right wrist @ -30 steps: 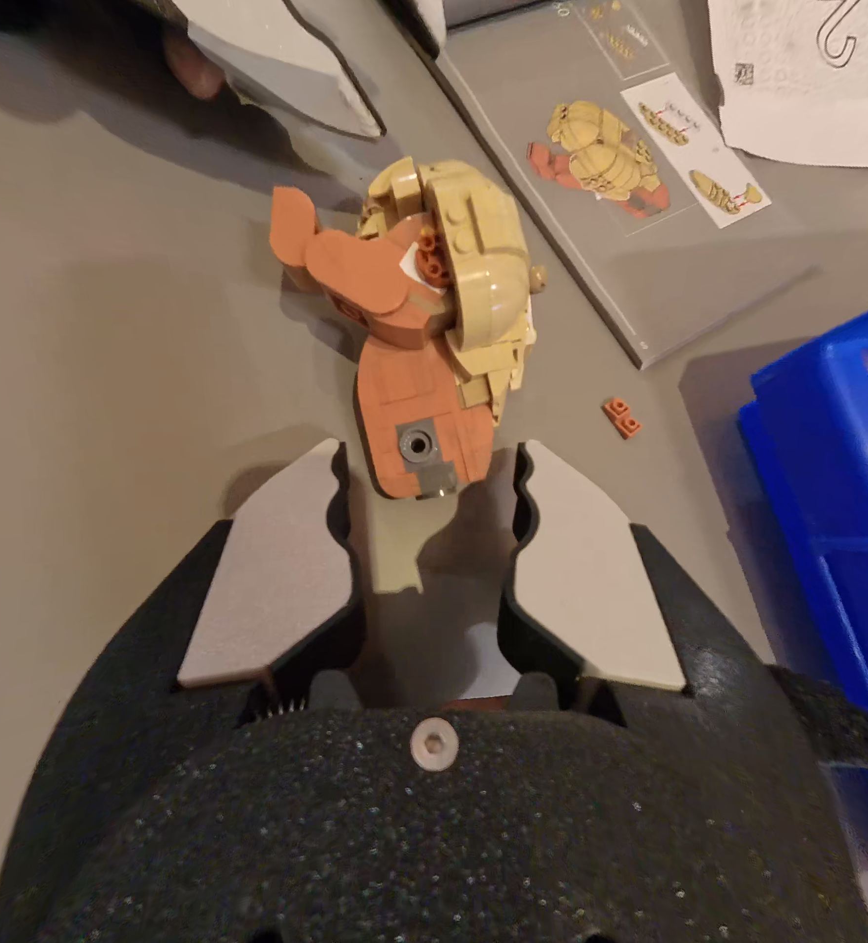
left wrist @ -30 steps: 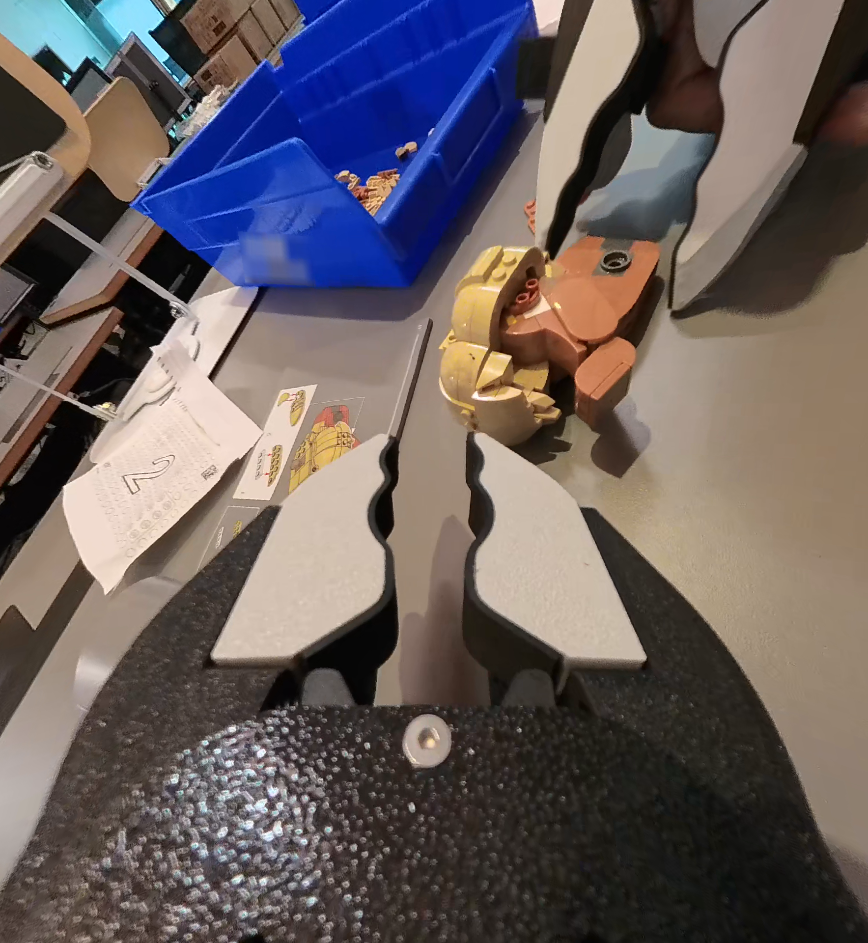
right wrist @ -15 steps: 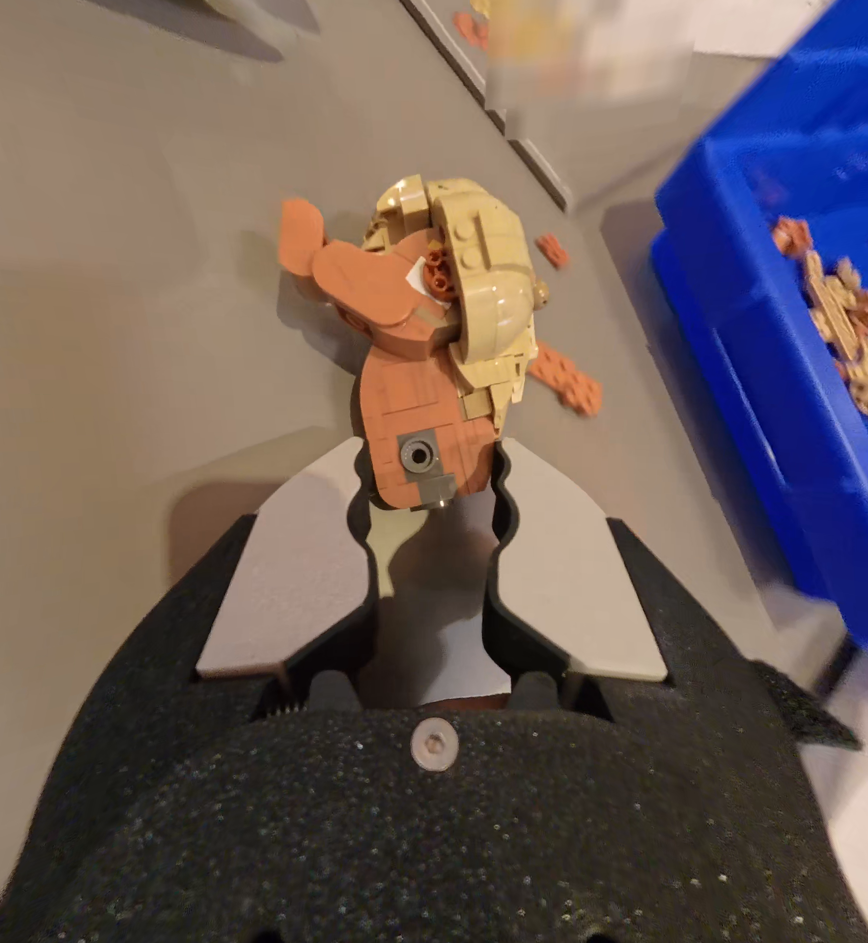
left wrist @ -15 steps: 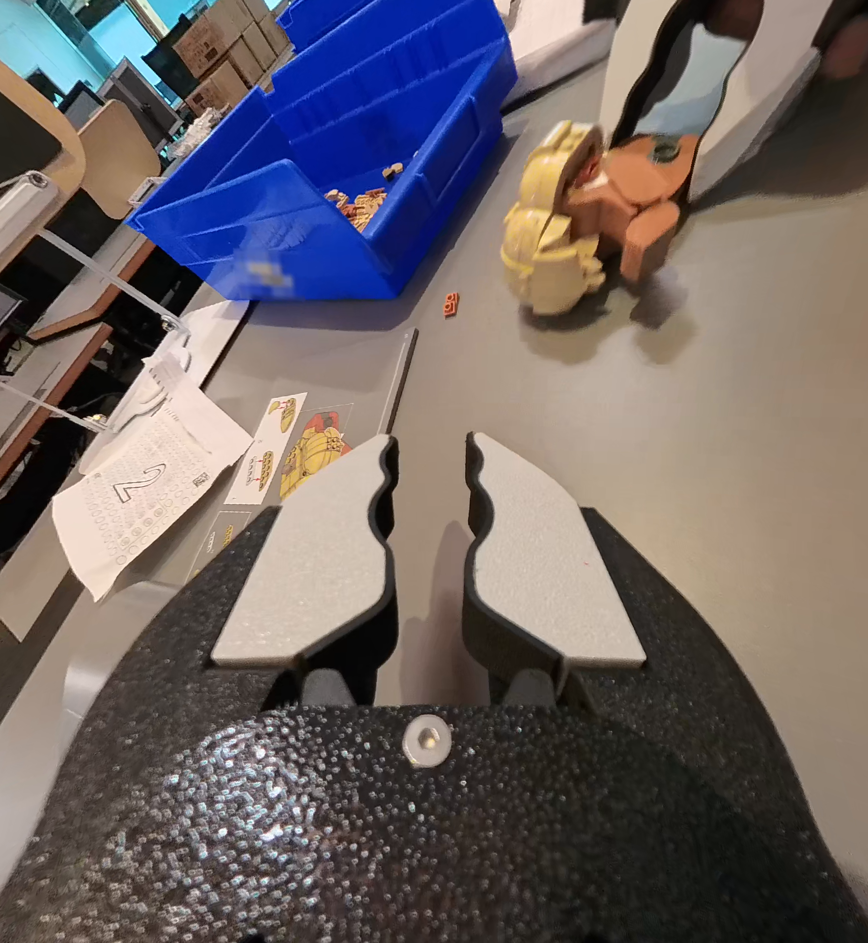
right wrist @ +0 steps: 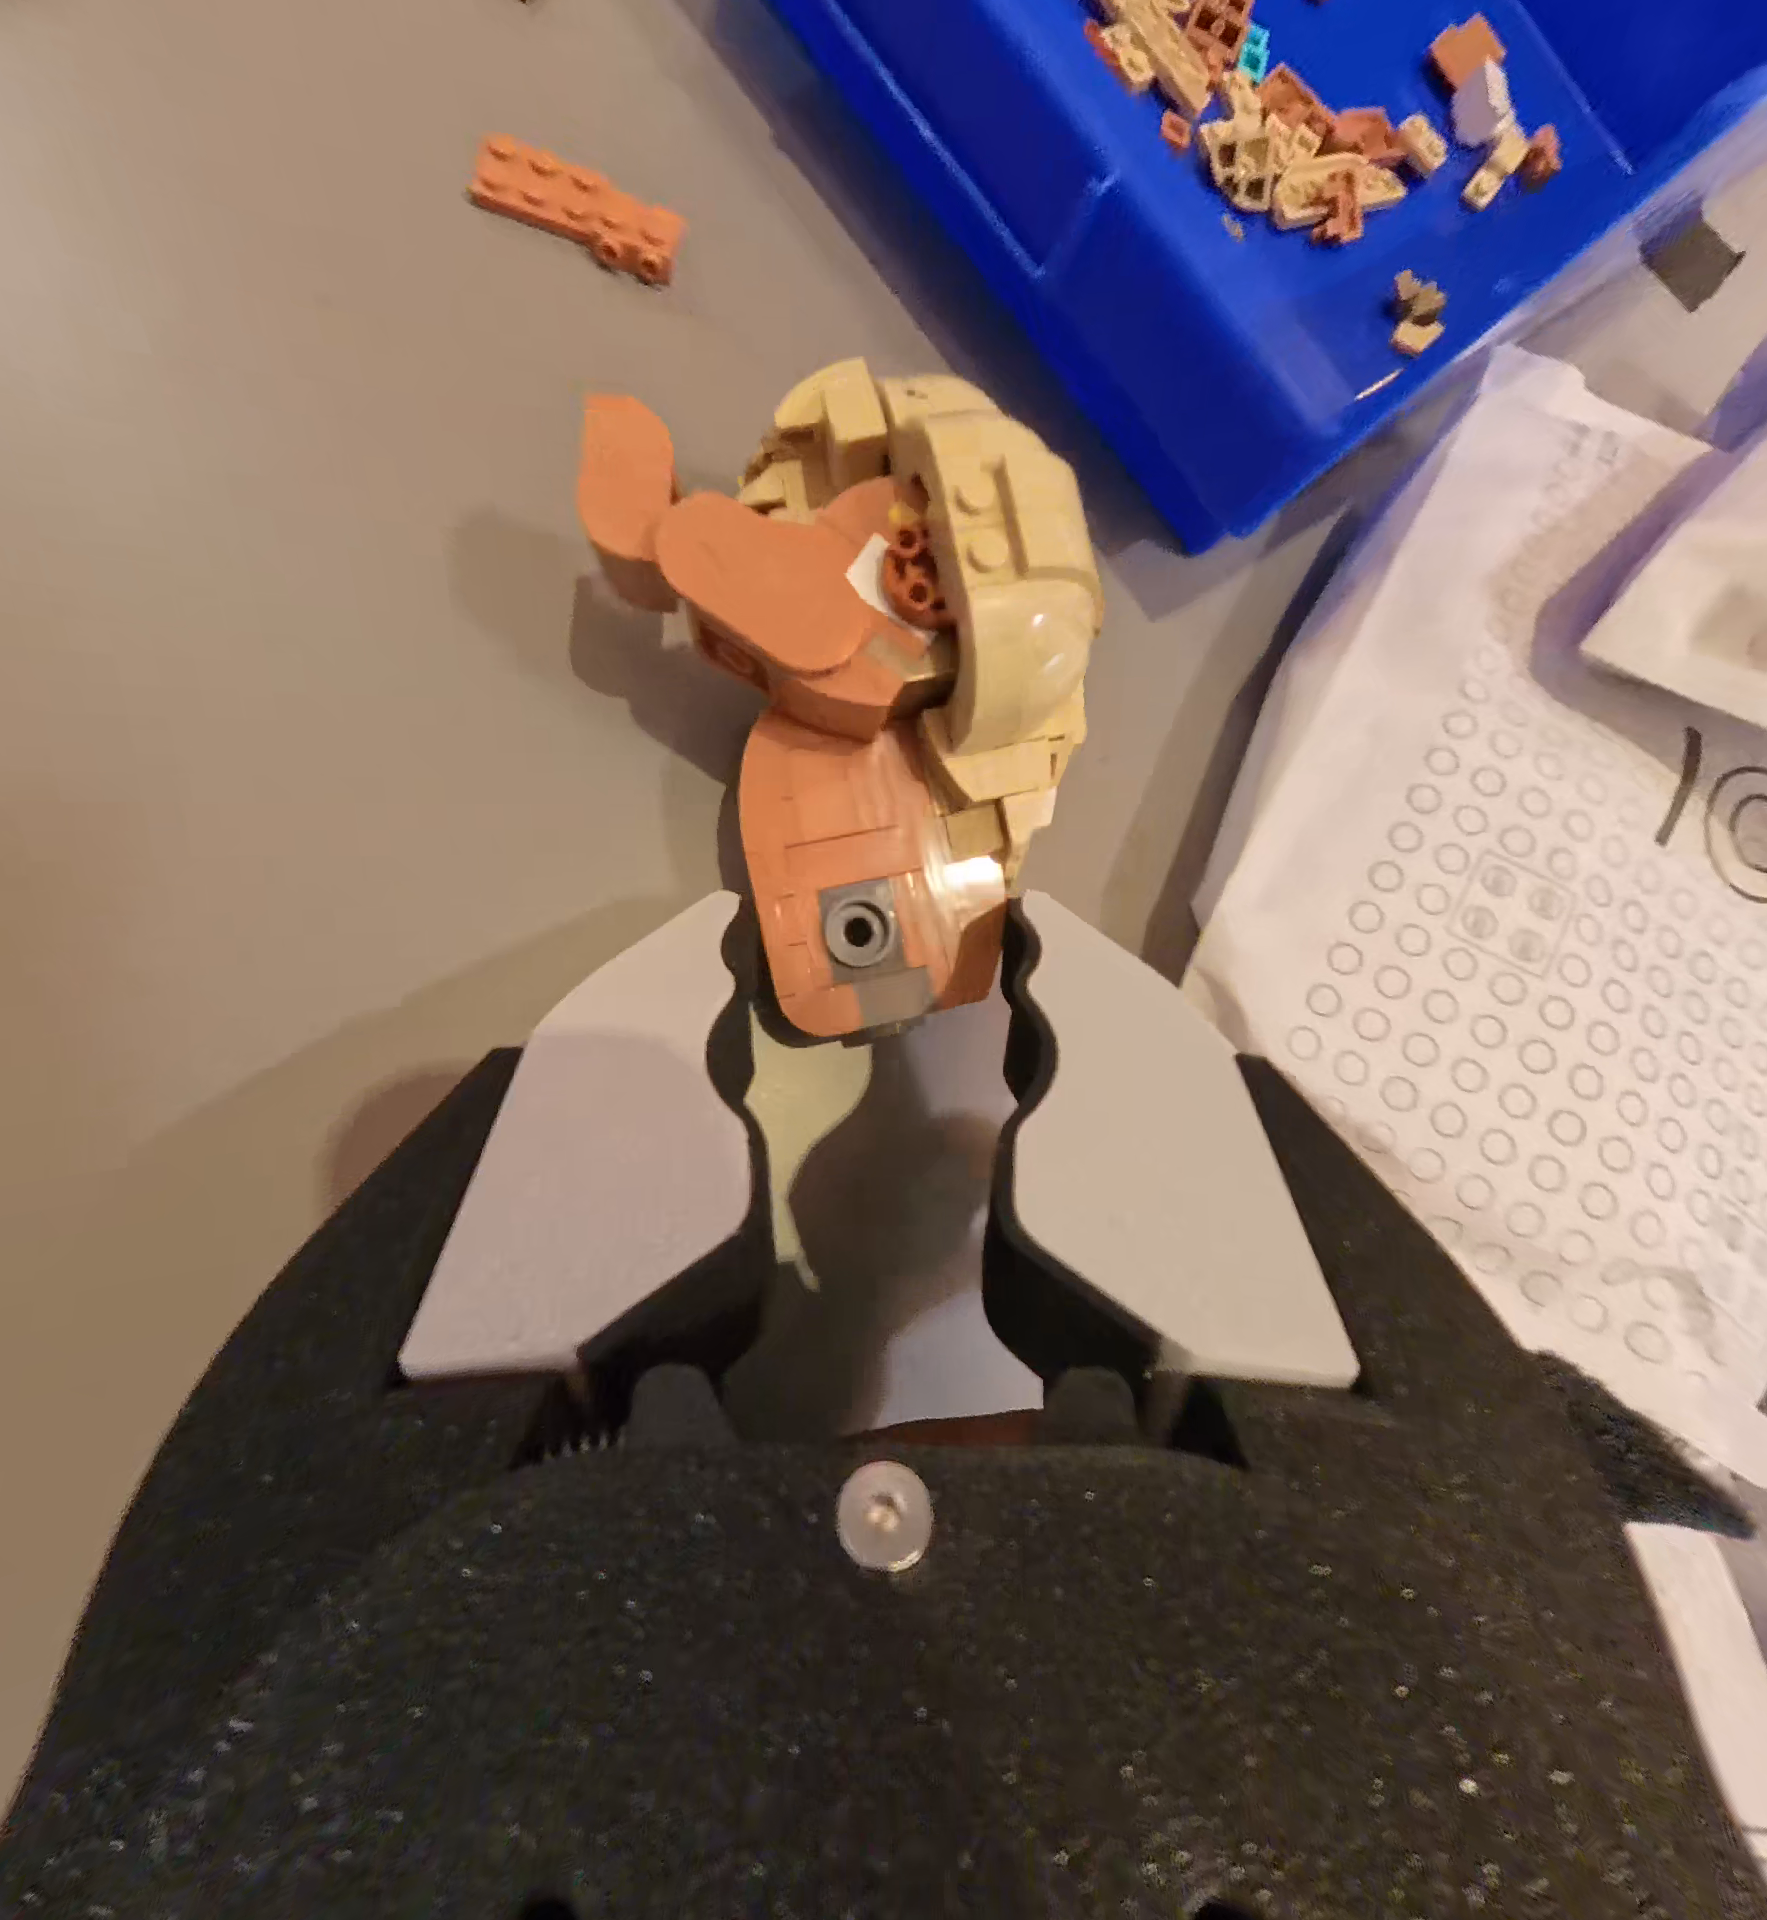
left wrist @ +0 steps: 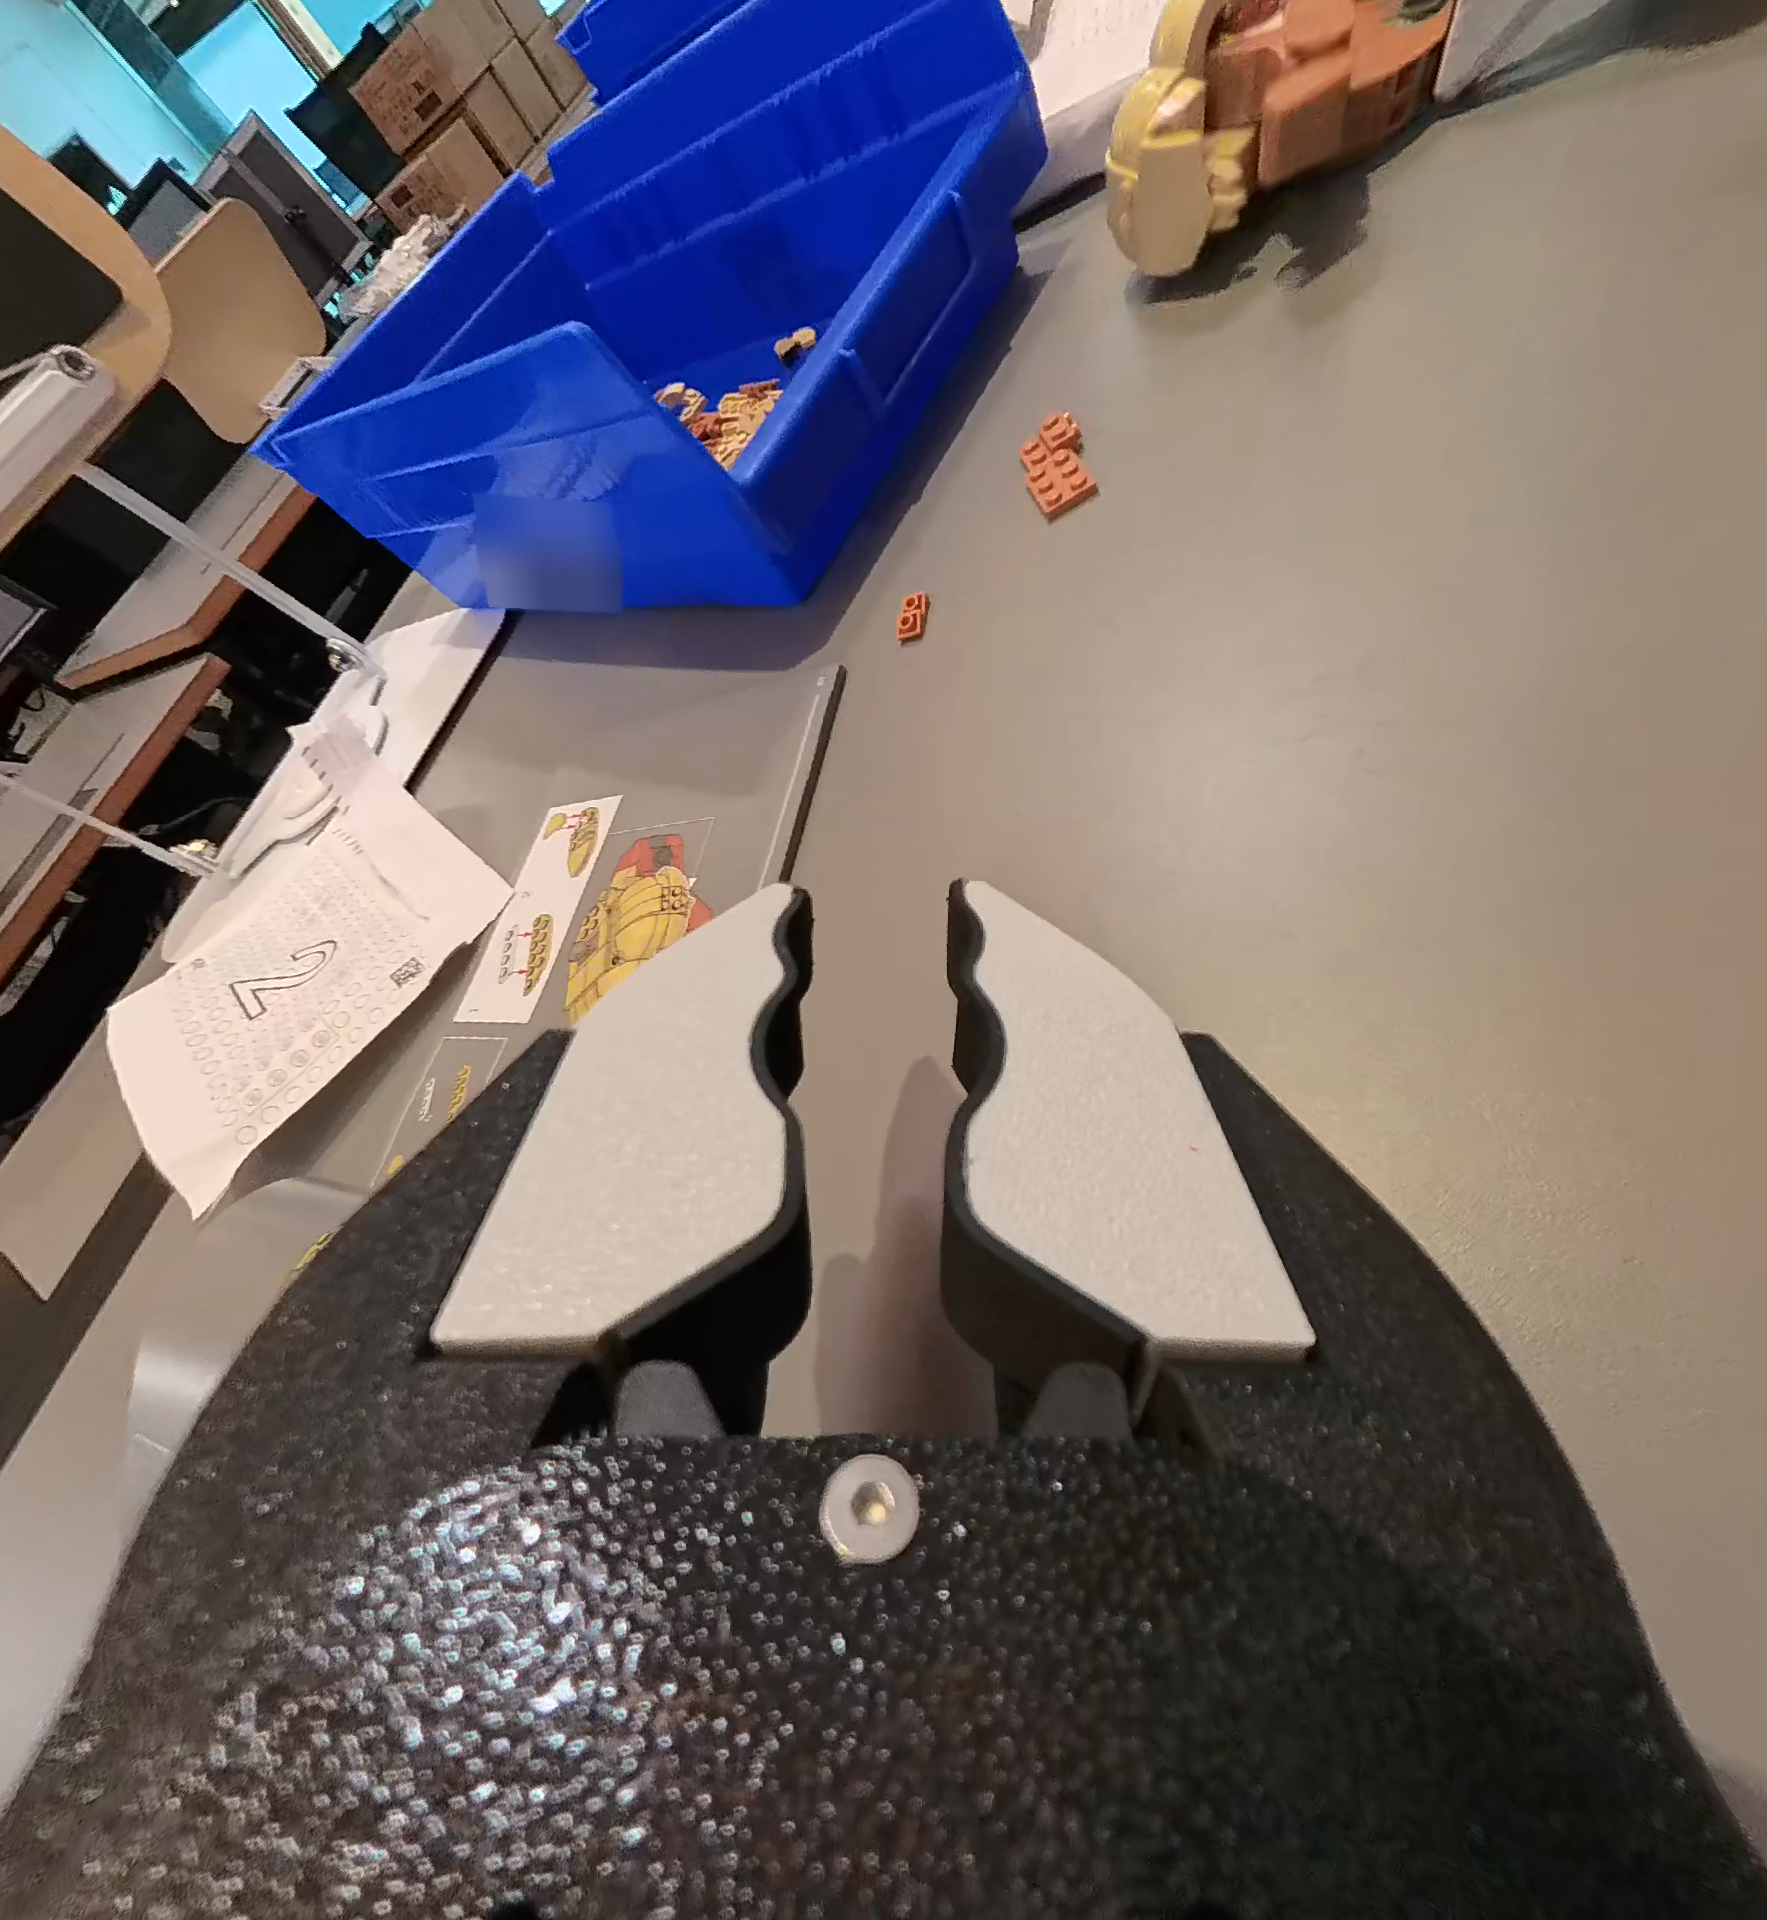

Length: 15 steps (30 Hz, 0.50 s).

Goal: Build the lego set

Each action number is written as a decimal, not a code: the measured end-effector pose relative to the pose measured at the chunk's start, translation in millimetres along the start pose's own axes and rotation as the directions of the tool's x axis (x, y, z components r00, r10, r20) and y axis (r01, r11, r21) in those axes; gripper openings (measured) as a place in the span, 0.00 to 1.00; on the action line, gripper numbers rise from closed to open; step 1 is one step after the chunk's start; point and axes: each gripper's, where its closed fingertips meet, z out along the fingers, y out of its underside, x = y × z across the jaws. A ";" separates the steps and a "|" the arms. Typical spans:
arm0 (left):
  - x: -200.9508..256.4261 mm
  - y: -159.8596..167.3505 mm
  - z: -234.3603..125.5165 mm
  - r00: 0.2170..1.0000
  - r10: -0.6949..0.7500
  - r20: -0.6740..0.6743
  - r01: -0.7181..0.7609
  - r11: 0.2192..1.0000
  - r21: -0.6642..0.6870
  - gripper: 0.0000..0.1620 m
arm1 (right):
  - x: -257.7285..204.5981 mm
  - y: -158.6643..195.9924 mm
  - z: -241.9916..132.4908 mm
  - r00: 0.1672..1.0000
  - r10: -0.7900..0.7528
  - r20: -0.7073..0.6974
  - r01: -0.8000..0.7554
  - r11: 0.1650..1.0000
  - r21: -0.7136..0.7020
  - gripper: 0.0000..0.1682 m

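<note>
The tan and brown lego model [right wrist: 858,665] is held at its brown end by my right gripper [right wrist: 868,914], which is shut on it. In the left wrist view the model [left wrist: 1201,135] is far off at the top right, blurred, low over the grey table [left wrist: 1430,727]. I cannot tell whether it touches the table. My left gripper [left wrist: 879,904] is open and empty, low over the table beside the instruction booklet [left wrist: 630,914]. A brown plate [right wrist: 572,203] lies loose on the table, also seen in the left wrist view [left wrist: 1061,462], with a small brown piece [left wrist: 912,618] nearer.
A blue bin [left wrist: 650,343] with several loose tan and brown bricks [right wrist: 1305,135] stands along the table's left side; its corner [right wrist: 1118,260] is just beyond the model. White paper bags [right wrist: 1533,987] lie to the model's right. Another bag [left wrist: 287,1018] lies by the booklet. Spacing between my two grippers at the tips: around 30 cm. The right gripper is farther from the small brown piece [left wrist: 912,618], some 20 cm, than the left, some 15 cm. My right gripper's tips are some 15 cm from the brown plate [right wrist: 572,203]. The left camera catches it too, in the left wrist view [left wrist: 1054,468].
My right gripper closed on the model's brown end and moved it away from my left gripper, along the blue bin toward the paper bags. The left gripper stayed as it was.
</note>
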 end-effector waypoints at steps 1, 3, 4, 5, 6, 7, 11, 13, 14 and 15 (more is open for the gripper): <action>-0.8 0.2 -0.4 1.000 -0.002 0.005 0.002 1.000 0.000 0.15 | 1.3 -1.6 -3.2 1.000 -0.006 -0.011 0.006 1.000 0.010 0.28; -2.8 0.2 -1.3 1.000 -0.008 0.016 0.008 1.000 0.003 0.15 | 2.4 -5.4 -11.9 1.000 -0.001 -0.020 0.001 1.000 0.029 0.31; -4.3 0.0 -1.8 1.000 -0.013 0.024 0.013 1.000 0.006 0.15 | 2.3 -8.4 -17.3 1.000 0.005 -0.025 -0.004 0.999 0.046 0.33; -5.9 -0.3 -2.0 0.999 -0.019 0.033 0.018 1.000 0.009 0.15 | 0.1 -13.4 -22.9 1.000 0.011 -0.021 -0.010 0.997 0.072 0.33; -7.4 -0.7 -1.9 0.999 -0.023 0.042 0.023 1.000 0.012 0.15 | -5.4 -20.7 -28.3 1.000 0.020 -0.002 -0.019 0.994 0.108 0.33; -9.1 -1.2 -1.8 0.998 -0.026 0.051 0.026 1.000 0.015 0.15 | -13.5 -30.3 -32.9 0.999 0.026 0.025 -0.030 0.988 0.152 0.33; -15.8 -7.3 -0.7 0.995 -0.042 0.093 0.038 0.998 0.052 0.16 | -69.8 -83.6 -38.8 0.980 0.003 0.201 -0.074 0.935 0.346 0.32; -18.6 -14.1 0.2 0.992 -0.058 0.110 0.048 0.995 0.092 0.16 | -105.9 -111.1 -32.4 0.948 -0.012 0.317 -0.128 0.899 0.418 0.32; -19.8 -18.4 0.9 0.991 -0.066 0.116 0.052 0.992 0.116 0.16 | -122.5 -123.9 -27.4 0.931 -0.023 0.366 -0.154 0.881 0.447 0.32; -20.6 -22.5 1.9 0.990 -0.075 0.119 0.058 0.989 0.139 0.16 | -137.3 -135.8 -21.3 0.913 -0.033 0.406 -0.177 0.865 0.469 0.32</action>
